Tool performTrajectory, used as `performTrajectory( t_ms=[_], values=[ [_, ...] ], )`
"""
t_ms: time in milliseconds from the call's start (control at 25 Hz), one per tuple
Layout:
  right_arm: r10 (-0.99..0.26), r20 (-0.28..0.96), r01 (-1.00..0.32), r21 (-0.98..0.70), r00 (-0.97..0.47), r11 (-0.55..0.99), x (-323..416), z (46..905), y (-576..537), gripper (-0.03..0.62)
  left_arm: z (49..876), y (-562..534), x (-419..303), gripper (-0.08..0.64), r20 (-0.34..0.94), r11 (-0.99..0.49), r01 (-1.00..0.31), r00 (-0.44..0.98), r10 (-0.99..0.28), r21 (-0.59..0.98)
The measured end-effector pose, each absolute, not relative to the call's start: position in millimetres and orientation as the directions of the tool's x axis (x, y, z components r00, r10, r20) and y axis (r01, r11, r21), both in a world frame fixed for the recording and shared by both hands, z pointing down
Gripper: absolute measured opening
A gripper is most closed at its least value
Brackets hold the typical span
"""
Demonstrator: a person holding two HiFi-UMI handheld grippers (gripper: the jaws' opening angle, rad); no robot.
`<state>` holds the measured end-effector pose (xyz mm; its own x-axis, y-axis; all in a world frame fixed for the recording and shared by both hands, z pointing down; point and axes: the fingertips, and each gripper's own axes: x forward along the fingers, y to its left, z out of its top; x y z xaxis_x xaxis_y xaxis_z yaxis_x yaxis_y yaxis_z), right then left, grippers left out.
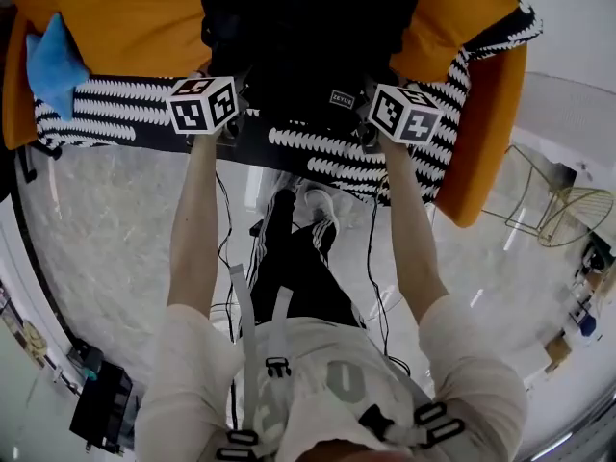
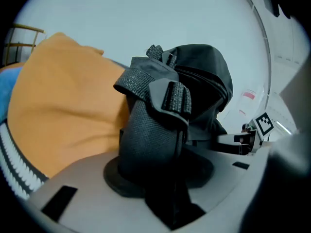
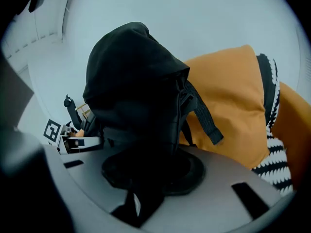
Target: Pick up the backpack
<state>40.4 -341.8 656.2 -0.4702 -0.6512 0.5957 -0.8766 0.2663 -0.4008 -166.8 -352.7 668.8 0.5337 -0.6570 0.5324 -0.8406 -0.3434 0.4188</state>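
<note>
backpack (image 1: 308,27) in left gripper (image 2: 160,173), right gripper (image 3: 153,171)

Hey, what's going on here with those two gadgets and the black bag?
A person holds a two-jaw gripper in each hand. The left gripper and the right gripper are both clamped on a black backpack, one at each side, over an orange sofa draped with a black-and-white throw. Whether the backpack is clear of the seat cannot be told.

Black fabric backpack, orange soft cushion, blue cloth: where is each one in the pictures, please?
Black fabric backpack (image 3: 131,76): right gripper view, its upper body.
Orange soft cushion (image 2: 63,110): left gripper view, its broad face.
Blue cloth (image 1: 50,65): head view, its middle.
</note>
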Motion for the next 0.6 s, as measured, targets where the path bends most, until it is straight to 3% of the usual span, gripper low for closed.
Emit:
performTrajectory(
  t_ms=[600],
  values=[
    [-0.837, 0.337, -0.884, -0.346, -0.430, 0.315, 54, 301, -345, 0.112, 285, -367, -152, 0.166, 0.324, -0.468, -0.875, 0.480, -0.815, 0.122]
  ],
)
